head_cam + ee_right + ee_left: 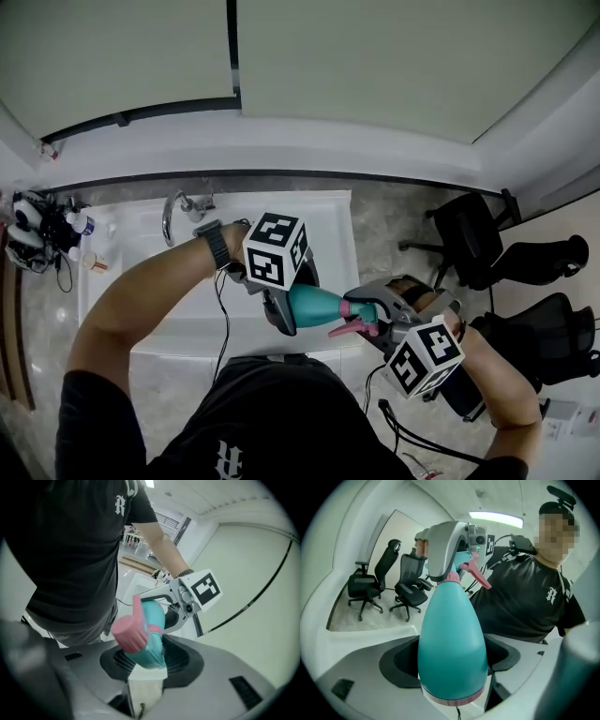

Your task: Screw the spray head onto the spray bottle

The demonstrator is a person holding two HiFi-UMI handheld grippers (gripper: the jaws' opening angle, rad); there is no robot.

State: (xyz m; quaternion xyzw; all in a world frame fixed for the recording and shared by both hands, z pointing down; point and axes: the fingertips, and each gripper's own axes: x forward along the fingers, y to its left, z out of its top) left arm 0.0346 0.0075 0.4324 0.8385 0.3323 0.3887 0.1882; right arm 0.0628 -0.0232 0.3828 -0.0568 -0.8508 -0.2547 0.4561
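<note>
Over the sink's front edge I hold a teal spray bottle (314, 305) lying almost level. My left gripper (284, 314), under its marker cube, is shut on the bottle's wide lower body (450, 644). A grey spray head (375, 298) with a pink trigger (354, 325) sits on the bottle's neck. My right gripper (384, 323) is shut on that head. In the right gripper view the pink nozzle (129, 632) and the head's teal part (153, 646) fill the space between the jaws, and the bottle (153, 612) runs away toward the left gripper's cube (204, 588).
A white sink (131, 272) with a chrome tap (178, 211) lies below my left arm. Small bottles (80, 225) crowd the counter at far left. Black office chairs (487, 244) stand at right on the floor. Cables hang from both grippers.
</note>
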